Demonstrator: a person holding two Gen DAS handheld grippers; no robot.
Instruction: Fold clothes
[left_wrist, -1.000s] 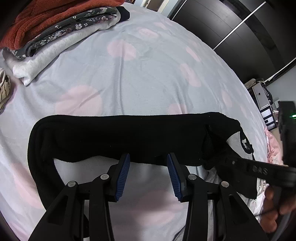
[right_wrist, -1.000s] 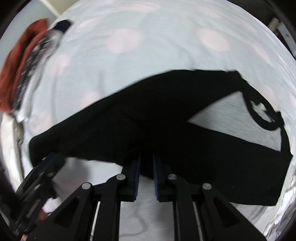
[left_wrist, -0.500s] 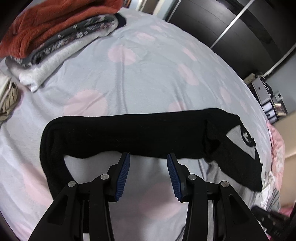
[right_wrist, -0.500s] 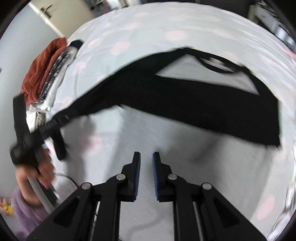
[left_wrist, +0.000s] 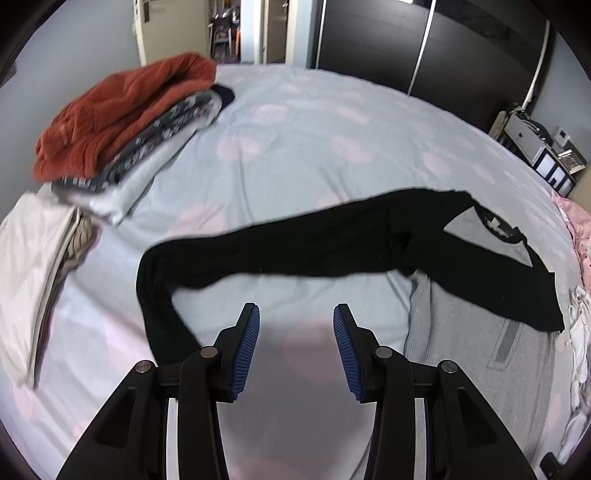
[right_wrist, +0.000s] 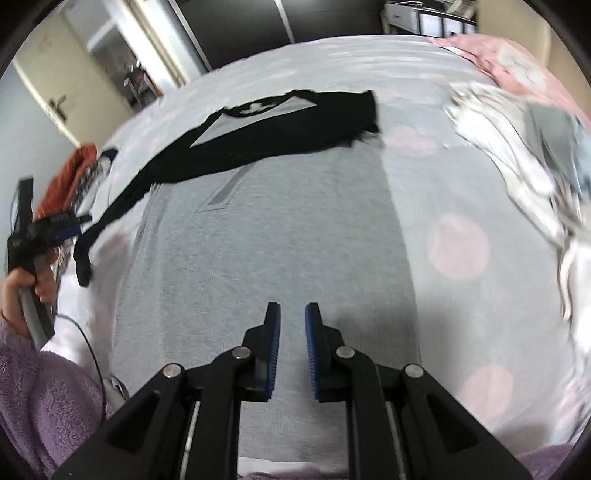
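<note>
The left gripper (left_wrist: 296, 349) hangs over the bed (left_wrist: 303, 147), its blue pads well apart with nothing between them; just beyond its tips a black sleeve (left_wrist: 266, 254) of the shirt (right_wrist: 266, 229) lies stretched across the sheet, its long axis running left to right, the cuff end bending down toward the gripper at the left and the other end joining the grey body at the right. The right gripper (right_wrist: 292, 350) hovers above the shirt's grey body, pads apart by a narrow gap, empty, touching no cloth. From there the body runs lengthwise away toward the neck (right_wrist: 258, 107), with the other black sleeve folded across the chest. The left hand (right_wrist: 22, 291) shows at the left edge. Farther off, a folded pile (left_wrist: 122, 125) topped in rust red sits at the far left of the bed
</note>
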